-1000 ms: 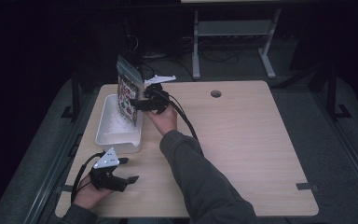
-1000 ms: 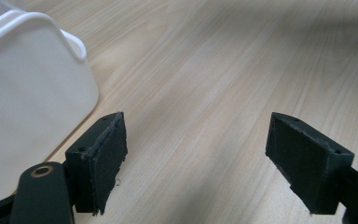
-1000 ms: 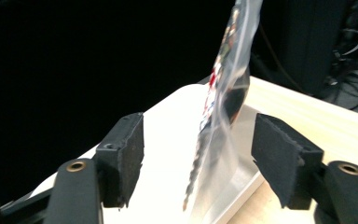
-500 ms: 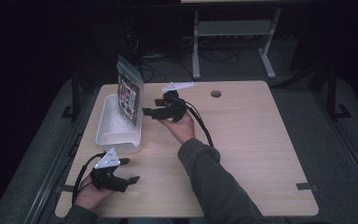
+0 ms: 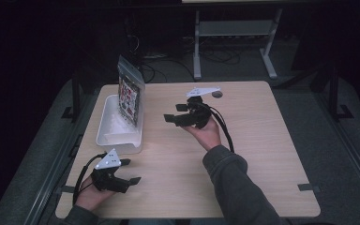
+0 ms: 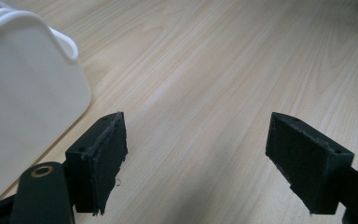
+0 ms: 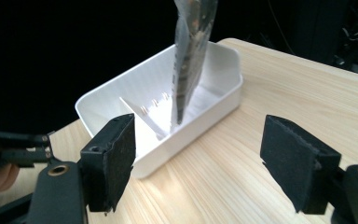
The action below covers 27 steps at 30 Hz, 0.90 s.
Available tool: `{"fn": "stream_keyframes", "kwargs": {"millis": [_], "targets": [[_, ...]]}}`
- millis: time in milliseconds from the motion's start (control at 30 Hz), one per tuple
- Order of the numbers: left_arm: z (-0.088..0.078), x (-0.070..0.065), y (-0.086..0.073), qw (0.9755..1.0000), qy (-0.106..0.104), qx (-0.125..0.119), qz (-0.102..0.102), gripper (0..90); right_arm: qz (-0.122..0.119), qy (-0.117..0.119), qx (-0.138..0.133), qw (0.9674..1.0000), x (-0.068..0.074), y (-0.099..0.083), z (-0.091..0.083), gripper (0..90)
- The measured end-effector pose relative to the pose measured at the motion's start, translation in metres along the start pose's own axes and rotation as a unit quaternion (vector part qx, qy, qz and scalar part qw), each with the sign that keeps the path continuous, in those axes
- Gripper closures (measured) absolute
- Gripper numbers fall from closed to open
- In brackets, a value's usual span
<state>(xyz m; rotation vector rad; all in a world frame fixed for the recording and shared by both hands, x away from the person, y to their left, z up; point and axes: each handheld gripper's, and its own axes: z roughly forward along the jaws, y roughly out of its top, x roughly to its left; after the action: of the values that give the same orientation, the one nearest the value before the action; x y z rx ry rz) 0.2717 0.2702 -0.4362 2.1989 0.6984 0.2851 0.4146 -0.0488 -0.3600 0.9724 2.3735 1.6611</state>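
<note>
Right gripper (image 5: 177, 114) released, empty, pulled back from the white bin (image 5: 107, 126) since 1 s ago. Printed pouch (image 5: 130, 95) stands upright in it. Left gripper (image 5: 130, 171) released, unmoved on worktop (image 5: 262, 150).

pouch (image 7: 192, 56) top cut off by frame, printed label (image 5: 129, 99) illegible

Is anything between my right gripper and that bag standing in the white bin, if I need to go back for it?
Nothing visible is. The right gripper is open over bare table, and only wood lies between its jaws and the white bin. The bag stands upright inside, above the bin's rim.
</note>
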Motion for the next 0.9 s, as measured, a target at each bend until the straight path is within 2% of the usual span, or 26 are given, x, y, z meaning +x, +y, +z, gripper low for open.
{"fn": "stream_keyframes", "kwargs": {"millis": [333,900], "targets": [[0.001,0.0,0.0,1.0,-0.001,0.001,-0.002,19.8,0.002,-0.011,0.001,0.9999,-0.008,-0.015,-0.032,25.4],[0.001,0.0,0.0,1.0,-0.004,0.001,-0.006,19.7,0.011,-0.027,0.026,0.9992,-0.023,-0.043,-0.078,23.9]]}}
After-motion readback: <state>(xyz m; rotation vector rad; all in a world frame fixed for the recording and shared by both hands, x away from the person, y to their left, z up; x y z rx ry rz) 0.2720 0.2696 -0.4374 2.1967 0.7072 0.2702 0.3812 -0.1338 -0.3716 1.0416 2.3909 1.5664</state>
